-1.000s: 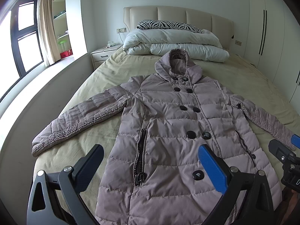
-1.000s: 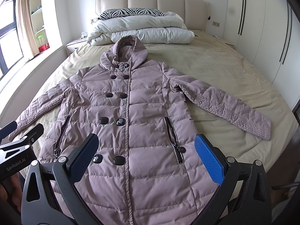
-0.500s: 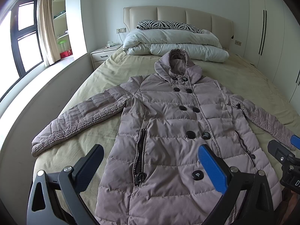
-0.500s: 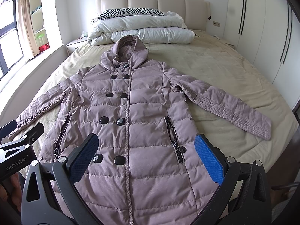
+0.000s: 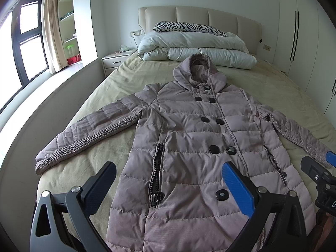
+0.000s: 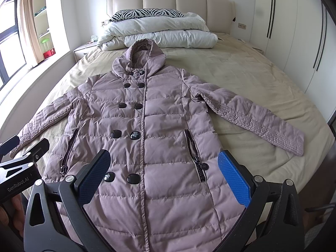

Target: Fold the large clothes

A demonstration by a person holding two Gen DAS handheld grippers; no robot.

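1. Coat [image 5: 189, 147] – quilted, mauve, lies flat and front-up on the bed [image 5: 117, 75], both sleeves spread out, hood toward the folded duvet [image 5: 195, 48].
2. Left gripper [image 5: 168, 187] and right gripper [image 6: 163, 174] – both spread wide, holding nothing, above the hem.
3. Progress: no fold made; whole task remains.

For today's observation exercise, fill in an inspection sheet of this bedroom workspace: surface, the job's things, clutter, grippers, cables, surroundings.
Surface: bed with a beige cover, lightly creased.
Job's things: mauve padded coat lying flat, front up, buttoned, hood toward the headboard, both sleeves spread outward.
Clutter: folded white duvet and zebra-print pillow stacked at the head of the bed.
Grippers: left gripper and right gripper both open, holding nothing, above the coat's hem.
Cables: one thin cord hanging from the wall socket.
Surroundings: nightstand, window with curtain, shelves, white wardrobe.
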